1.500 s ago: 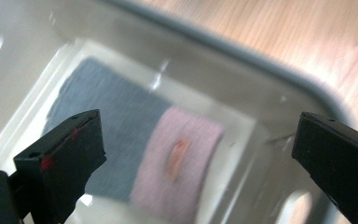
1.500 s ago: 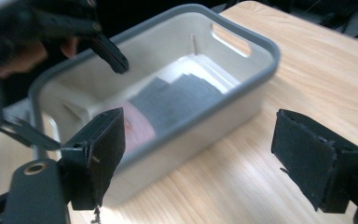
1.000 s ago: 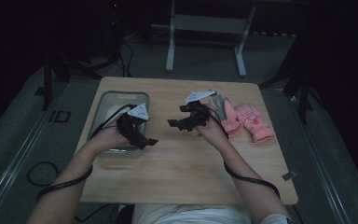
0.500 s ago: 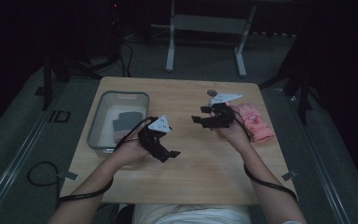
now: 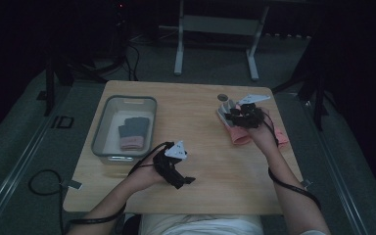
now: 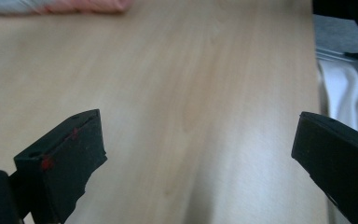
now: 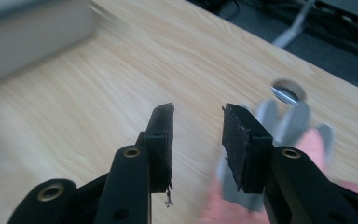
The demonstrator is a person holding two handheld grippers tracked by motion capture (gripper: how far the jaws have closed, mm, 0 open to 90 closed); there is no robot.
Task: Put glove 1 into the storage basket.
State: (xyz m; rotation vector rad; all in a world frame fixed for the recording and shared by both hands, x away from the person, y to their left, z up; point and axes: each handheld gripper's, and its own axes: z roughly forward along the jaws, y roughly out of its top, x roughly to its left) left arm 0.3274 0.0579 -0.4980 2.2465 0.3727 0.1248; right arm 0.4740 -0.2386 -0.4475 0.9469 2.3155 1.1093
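Note:
A grey glove with a pink cuff point(image 5: 131, 132) lies in the grey tray point(image 5: 103, 128) at the table's left. More pink and grey gloves point(image 5: 239, 136) lie at the right; one shows blurred point(image 7: 303, 126) behind my right jaws. My right gripper point(image 5: 231, 116) hovers over that pile. Its jaws point(image 7: 196, 114) have just been closing and stand a narrow gap apart with nothing between them. My left gripper point(image 5: 188, 180) sits low near the front middle of the table, jaws wide open point(image 6: 198, 126) over bare wood.
A round metal disc point(image 5: 222, 97) sits in the tabletop just beyond the glove pile. The tray wall point(image 7: 28, 42) is a blur far ahead of my right jaws. Dark floor, cables and a stand's legs point(image 5: 178, 54) surround the table.
My left hand has drawn back from the tray toward the front edge and sunk lower. My right hand has swung right over the glove pile, and its jaws have narrowed from wide open.

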